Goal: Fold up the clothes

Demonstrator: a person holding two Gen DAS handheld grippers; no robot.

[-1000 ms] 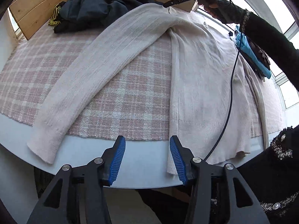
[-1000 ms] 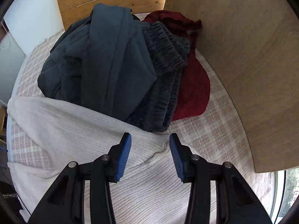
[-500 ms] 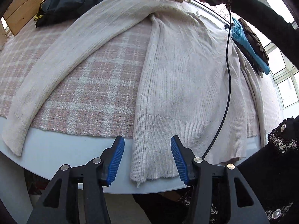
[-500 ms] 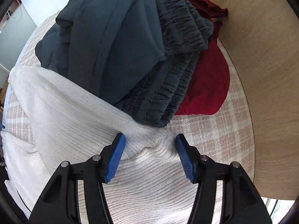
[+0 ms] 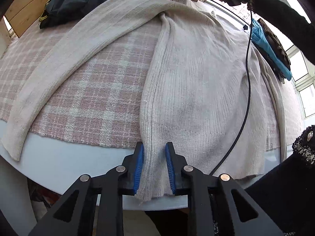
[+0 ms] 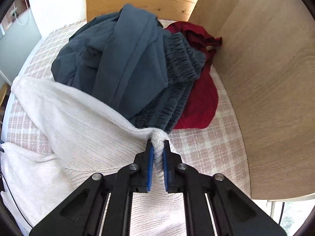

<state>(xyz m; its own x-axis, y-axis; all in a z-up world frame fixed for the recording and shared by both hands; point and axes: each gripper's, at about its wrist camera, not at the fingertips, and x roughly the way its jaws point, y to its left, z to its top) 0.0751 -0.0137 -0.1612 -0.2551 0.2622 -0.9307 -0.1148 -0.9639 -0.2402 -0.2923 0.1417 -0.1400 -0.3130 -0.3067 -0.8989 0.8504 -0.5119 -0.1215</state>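
Now your left gripper [image 5: 154, 169] has just clamped the cream ribbed sweater's [image 5: 196, 82] hem corner, your right gripper [image 6: 157, 164] just pinched its shoulder, body flat on the pink plaid cloth [image 5: 94, 90].

Black tool [image 5: 154, 167] arms, blue ribbed pads, black knit sleeve [image 5: 281, 17]

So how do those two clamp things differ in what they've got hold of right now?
The left gripper pinches the cream sweater flat at its bottom hem corner, over the table edge; the right gripper squeezes a bunched fold up at the shoulder, beside the dark clothes pile. The left jaws stand wider apart. Both have just closed on the same sweater.
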